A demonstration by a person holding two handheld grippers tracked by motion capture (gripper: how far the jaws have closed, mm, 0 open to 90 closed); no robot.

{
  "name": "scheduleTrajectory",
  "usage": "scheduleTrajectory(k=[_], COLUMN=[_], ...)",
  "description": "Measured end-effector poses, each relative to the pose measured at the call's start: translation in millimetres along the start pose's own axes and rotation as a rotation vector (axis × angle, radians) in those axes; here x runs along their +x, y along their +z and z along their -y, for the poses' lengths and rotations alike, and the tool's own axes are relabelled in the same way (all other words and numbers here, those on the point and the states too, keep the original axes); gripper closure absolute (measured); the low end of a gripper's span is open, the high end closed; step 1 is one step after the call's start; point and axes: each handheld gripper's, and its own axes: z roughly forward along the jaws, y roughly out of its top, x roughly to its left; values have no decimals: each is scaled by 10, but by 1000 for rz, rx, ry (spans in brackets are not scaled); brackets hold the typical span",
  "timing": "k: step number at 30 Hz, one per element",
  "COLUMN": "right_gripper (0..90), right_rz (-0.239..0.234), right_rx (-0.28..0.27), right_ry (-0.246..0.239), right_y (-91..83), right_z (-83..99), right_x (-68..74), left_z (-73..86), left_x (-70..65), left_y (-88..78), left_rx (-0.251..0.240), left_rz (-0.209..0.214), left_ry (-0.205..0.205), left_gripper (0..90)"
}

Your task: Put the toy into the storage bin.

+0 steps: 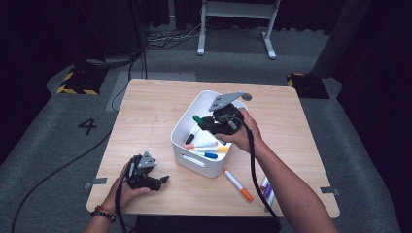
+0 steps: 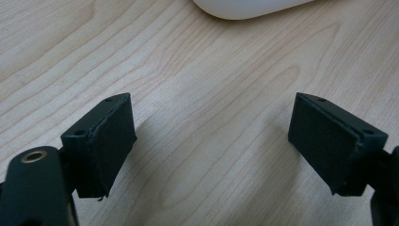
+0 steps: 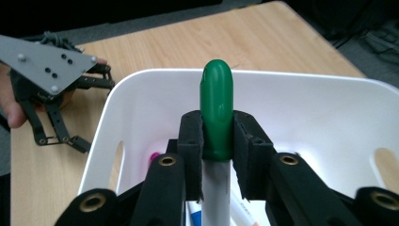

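Your left tool [image 1: 163, 180] rests on the bare counter [image 1: 145, 126] near its front-left corner, jaws wide apart with nothing between them. Right of it stands the white bin [image 1: 194, 160] with several markers inside, and your right tool [image 1: 201, 121] hangs over it, clamped on a green-capped marker [image 3: 216, 113]. Farther right, an orange-capped marker [image 1: 238, 185] and what looks like a purple one [image 1: 266, 189] lie on the counter.
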Motion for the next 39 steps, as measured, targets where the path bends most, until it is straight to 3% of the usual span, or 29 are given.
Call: scheduleTrajectory(k=[6,10,19,21,25,26,28,30,35,39], right_gripper=[750,749,749,748,741,734,685,678,618,574], right_rz=[-37,-71,-105,-104,-83,-89,-77,-78,-49,-8], right_rx=[91,189,288,275,292,289,287,263,198,128], right_ry=[-35,-57,-93,-122,-93,-105,-94,-103,-73,-111], right_y=[189,340,561,596,586,588,575,552,419,234], right_z=[1,6,3,3,6,9,16,28,50,96], right_x=[53,100,214,198,219,215,221,203,172,179], left_z=[0,0,0,0,0,0,0,0,0,0], left_x=[0,-2,1,0,0,0,0,0,0,0], left_y=[-1,-1,-1,-1,-1,-1,-1,-1,0,-1], left_rx=[0,1,1,0,0,0,1,0,0,0], left_rz=[1,4,0,1,1,0,1,0,2,1], left_ry=[-1,-4,0,0,0,0,0,0,0,-1], left_gripper=[154,154,154,154,154,154,154,154,154,154])
